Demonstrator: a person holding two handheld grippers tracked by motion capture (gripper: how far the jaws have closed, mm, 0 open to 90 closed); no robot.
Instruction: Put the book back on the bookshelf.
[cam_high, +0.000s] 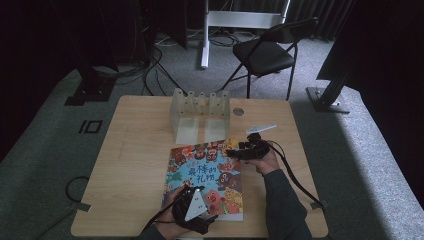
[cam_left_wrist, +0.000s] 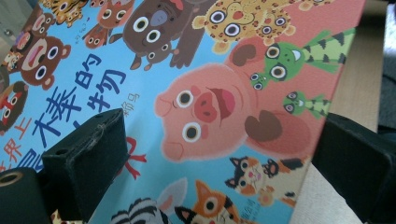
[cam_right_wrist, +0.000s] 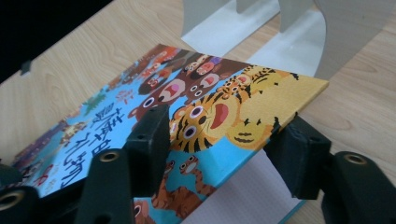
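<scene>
1. The picture book (cam_high: 206, 180) lies on the wooden table (cam_high: 135, 165), in its near middle. Its long axis runs near to far and leans slightly left at the far end. The clear acrylic book rack (cam_high: 199, 114) stands just beyond the far edge of the book.
2. The right gripper (cam_high: 231, 153) is at the book's far right corner and points left across it. In the right gripper view the front cover (cam_right_wrist: 224, 116) is lifted off the white pages (cam_right_wrist: 243, 191), and its free edge runs between the two jaws, one jaw over the printed face and the other past the edge. The jaws are partly closed; I cannot tell whether the pads press on the cover yet.
3. The left gripper (cam_high: 196, 207) is at the book's near edge, the nearer of the two to the person. Its jaws stand wide over the printed cover, one above the art and the other out past the right-hand edge above bare wood, and they grip nothing.
4. As I judge it, the coming move turns on the cover's thin edge sitting between the right jaws, because the cover hinges about the left-hand spine.
5. The cover is stiff, flat, glossy board printed with cartoon animals and blue Chinese characters. The pages are matte white, the table is pale wood grain, and the rack is translucent plastic with upright dividers.
</scene>
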